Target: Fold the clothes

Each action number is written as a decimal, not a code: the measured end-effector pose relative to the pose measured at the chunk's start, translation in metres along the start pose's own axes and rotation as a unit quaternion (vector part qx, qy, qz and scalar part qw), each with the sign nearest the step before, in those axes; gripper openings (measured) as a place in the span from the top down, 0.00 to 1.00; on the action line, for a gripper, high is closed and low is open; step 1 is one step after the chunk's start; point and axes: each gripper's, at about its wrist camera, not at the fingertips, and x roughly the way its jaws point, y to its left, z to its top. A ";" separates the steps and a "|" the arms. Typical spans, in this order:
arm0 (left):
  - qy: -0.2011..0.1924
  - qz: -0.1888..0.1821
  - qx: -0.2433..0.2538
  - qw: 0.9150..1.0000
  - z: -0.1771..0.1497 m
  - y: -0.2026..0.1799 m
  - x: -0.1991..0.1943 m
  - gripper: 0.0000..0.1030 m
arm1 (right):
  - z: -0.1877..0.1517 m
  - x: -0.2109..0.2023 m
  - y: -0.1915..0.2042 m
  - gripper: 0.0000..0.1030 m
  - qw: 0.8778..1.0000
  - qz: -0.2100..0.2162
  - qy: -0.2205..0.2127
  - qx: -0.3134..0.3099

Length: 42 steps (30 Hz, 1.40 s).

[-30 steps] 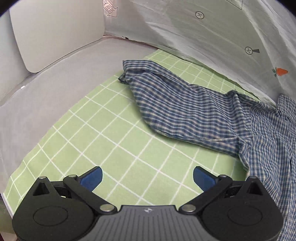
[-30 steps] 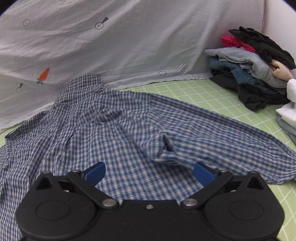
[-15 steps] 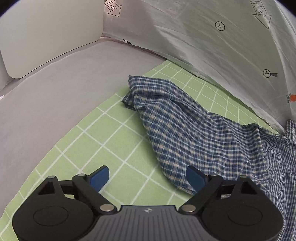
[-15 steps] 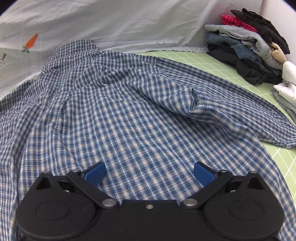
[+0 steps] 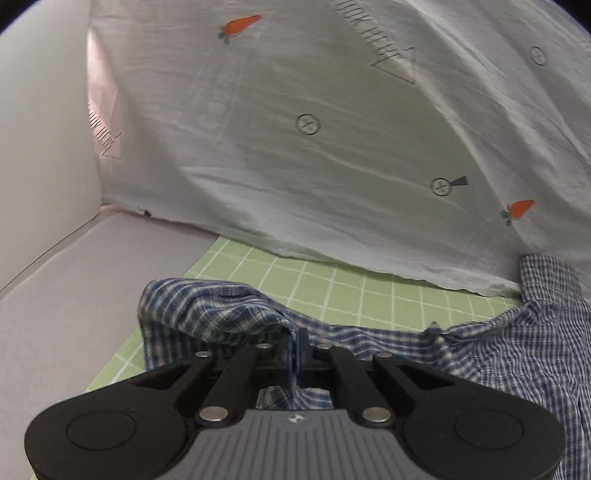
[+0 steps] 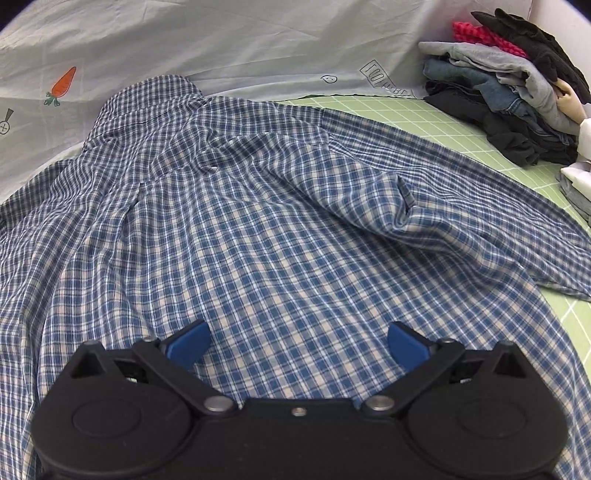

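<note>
1. Ahead of me hangs a pale wrinkled sheet [image 5: 332, 155] as a backdrop — printed with orange carrots [image 5: 240, 26], small crossed circles and arrow outlines.
2. Under my work lies a light green mat [image 5: 332, 291] with a white grid.
3. The mat lies on a plain grey surface [image 5: 66, 295].
4. A smooth white wall panel [image 5: 40, 129] stands at the left — a similar white one [image 6: 554, 11] at the far right corner.

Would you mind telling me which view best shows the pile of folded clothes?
The right wrist view: the pile of folded clothes sits at the upper right on the green grid mat. The left wrist view does not show it.
</note>
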 end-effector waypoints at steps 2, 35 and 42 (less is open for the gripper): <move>0.000 -0.038 0.071 0.997 -0.002 -0.038 0.004 0.93 | 0.000 0.000 0.000 0.00 1.000 0.001 -0.003 0.000; 0.108 0.023 0.153 0.982 -0.071 -0.004 -0.016 0.57 | -0.025 0.000 0.003 0.00 0.995 0.001 -0.099 0.000; 0.073 0.049 0.186 0.979 -0.059 -0.011 -0.007 0.55 | -0.024 0.000 0.004 0.00 0.995 -0.001 -0.099 0.002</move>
